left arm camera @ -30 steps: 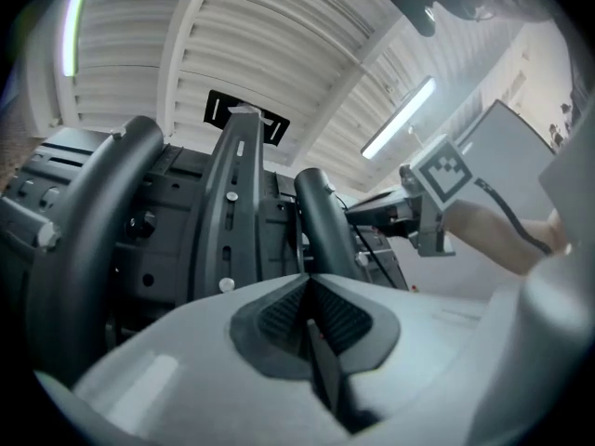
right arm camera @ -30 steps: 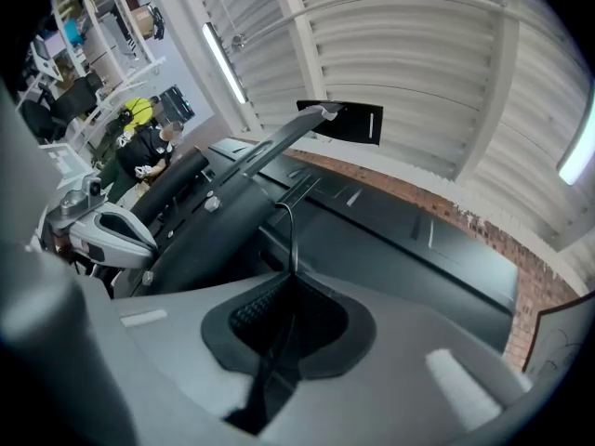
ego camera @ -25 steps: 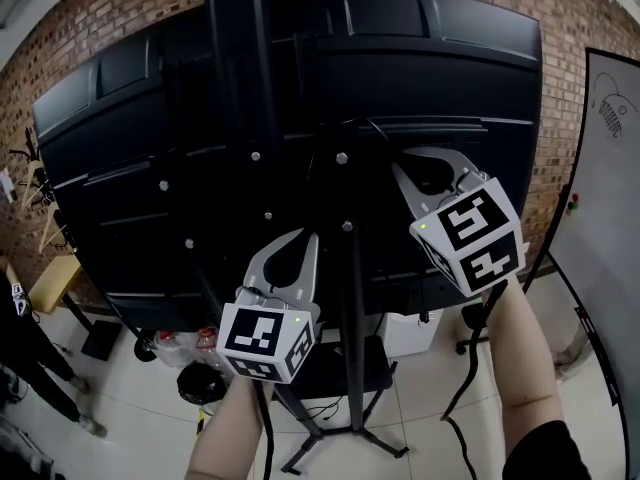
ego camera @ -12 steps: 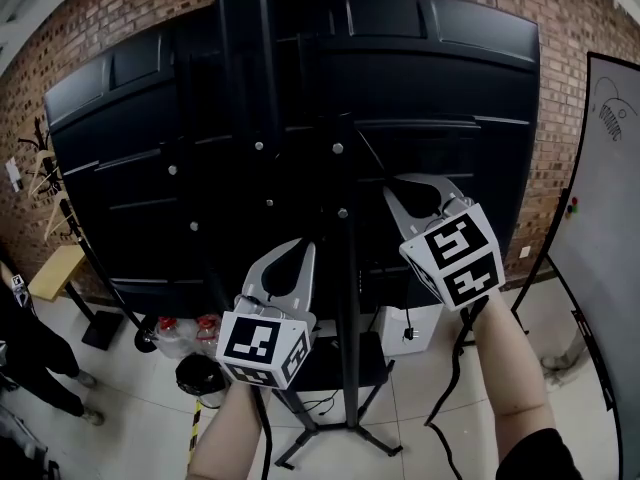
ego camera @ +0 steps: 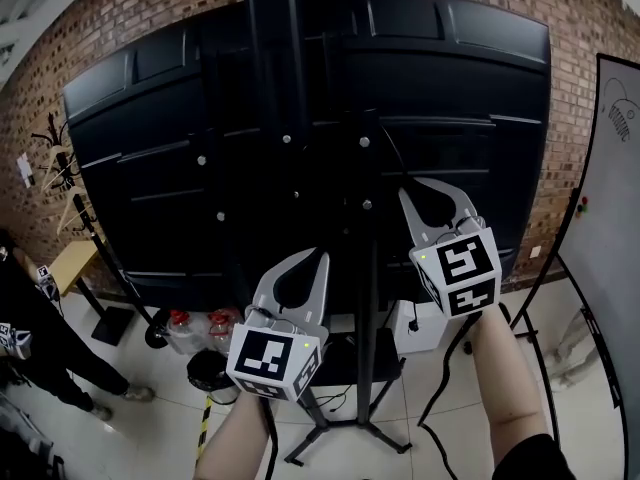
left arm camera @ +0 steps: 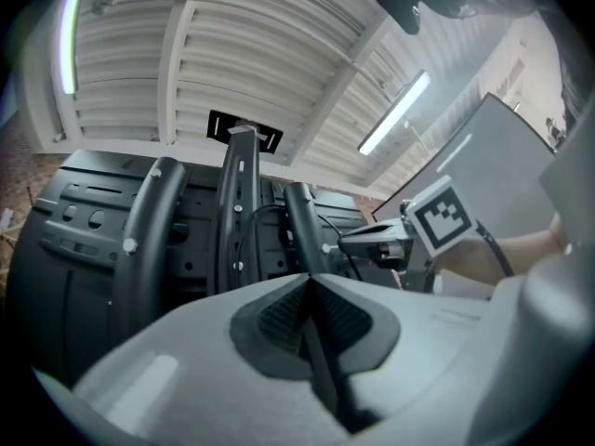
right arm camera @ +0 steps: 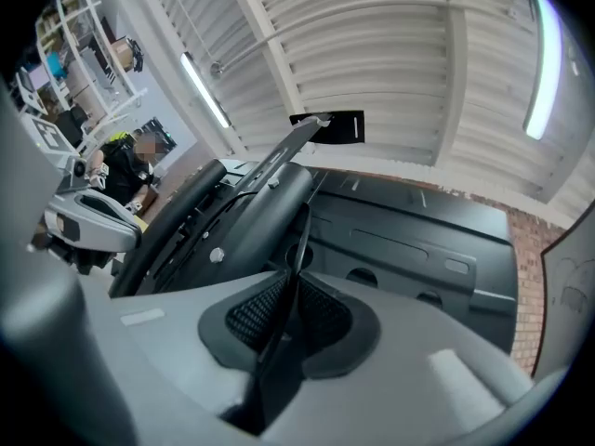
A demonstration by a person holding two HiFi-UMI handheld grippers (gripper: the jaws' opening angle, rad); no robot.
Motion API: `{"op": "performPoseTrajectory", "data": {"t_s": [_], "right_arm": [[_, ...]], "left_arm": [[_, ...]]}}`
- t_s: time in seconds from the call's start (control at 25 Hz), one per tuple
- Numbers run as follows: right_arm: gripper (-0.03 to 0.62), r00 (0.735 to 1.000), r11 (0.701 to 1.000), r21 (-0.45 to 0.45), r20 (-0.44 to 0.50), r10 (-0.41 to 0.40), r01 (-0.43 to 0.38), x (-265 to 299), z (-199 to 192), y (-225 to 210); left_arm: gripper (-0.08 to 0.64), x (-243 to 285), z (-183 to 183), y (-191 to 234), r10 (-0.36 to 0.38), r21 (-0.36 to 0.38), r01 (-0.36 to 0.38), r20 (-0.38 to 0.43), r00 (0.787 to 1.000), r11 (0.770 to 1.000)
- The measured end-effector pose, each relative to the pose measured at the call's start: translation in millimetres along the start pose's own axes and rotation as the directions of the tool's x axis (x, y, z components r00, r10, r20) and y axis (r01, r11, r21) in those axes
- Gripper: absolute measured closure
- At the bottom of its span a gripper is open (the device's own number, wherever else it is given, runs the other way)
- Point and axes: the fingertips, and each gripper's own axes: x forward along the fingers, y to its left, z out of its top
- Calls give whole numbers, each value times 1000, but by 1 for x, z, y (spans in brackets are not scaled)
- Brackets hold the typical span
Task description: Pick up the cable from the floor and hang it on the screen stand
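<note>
Behind the screen point(ego camera: 450, 98), at the screen stand point(ego camera: 268, 58), the right gripper point(right arm camera: 296, 277) has just been easing its jaws apart around the cable point(right arm camera: 303, 235) running up to it, the left gripper point(left arm camera: 309, 275) stays out of it with jaws pressed together, so the slack hanging below could drag it off if it isn't hooked.

Pale tiled floor point(ego camera: 150, 438) fills the bottom of the head view. At lower centre stand the splayed feet of the screen stand point(ego camera: 365, 368), and right of them a black cable point(ego camera: 428, 408) trails. At lower left sit red-capped bottles point(ego camera: 200, 330), a black round bin point(ego camera: 207, 370) and striped tape point(ego camera: 203, 433).
</note>
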Motion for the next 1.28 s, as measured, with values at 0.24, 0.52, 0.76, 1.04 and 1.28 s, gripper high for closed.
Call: {"op": "performPoseTrajectory", "data": {"t_s": [0.24, 0.52, 0.76, 1.04, 1.28], "right_arm": [[502, 996, 995, -49, -24, -90, 89, -12, -5, 13], [494, 991, 993, 3, -69, -115, 116, -42, -25, 40], [532, 994, 994, 54, -56, -91, 94, -68, -28, 97], [561, 995, 987, 122, -33, -97, 101, -93, -45, 139], [584, 995, 976, 201, 18, -94, 88, -114, -36, 163]], "left_arm": [[555, -10, -4, 17, -19, -35, 18, -13, 1000, 999], [555, -24, -18, 26, -37, -87, 35, -15, 999, 996], [555, -30, -44, 11, -80, -164, 72, -40, 996, 984], [555, -46, -74, -10, -153, -220, 133, -72, 986, 966], [555, -69, -96, -18, -162, -231, 134, -104, 981, 964]]}}
